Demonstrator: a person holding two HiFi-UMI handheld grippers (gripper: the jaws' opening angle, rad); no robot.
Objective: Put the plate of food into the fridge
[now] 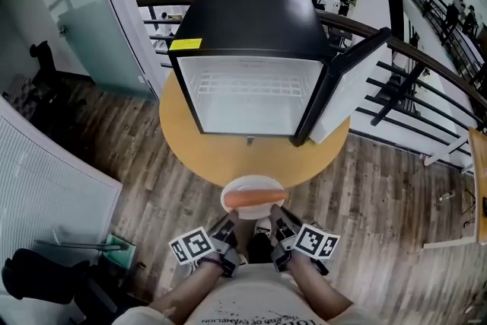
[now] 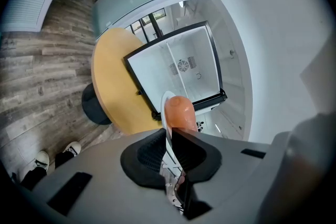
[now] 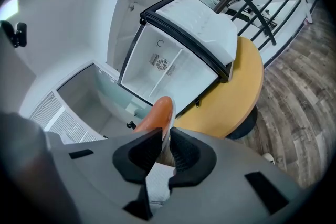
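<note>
Forearms [image 1: 192,284] reach forward together — left gripper [image 1: 230,224], right gripper [image 1: 280,225], fingers clamped on plate [image 1: 247,181] rim.

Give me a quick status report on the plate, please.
Both shut on plate: left hand-held gripper, right hand-held gripper. Carrying sausage, short of fridge. Its door open, nothing in the way.

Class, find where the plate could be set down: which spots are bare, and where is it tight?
Bare: the fridge's inside, below its wire shelf, between white walls; also the table strip between fridge front and round edge. Tight: the right, where the open door juts out.
</note>
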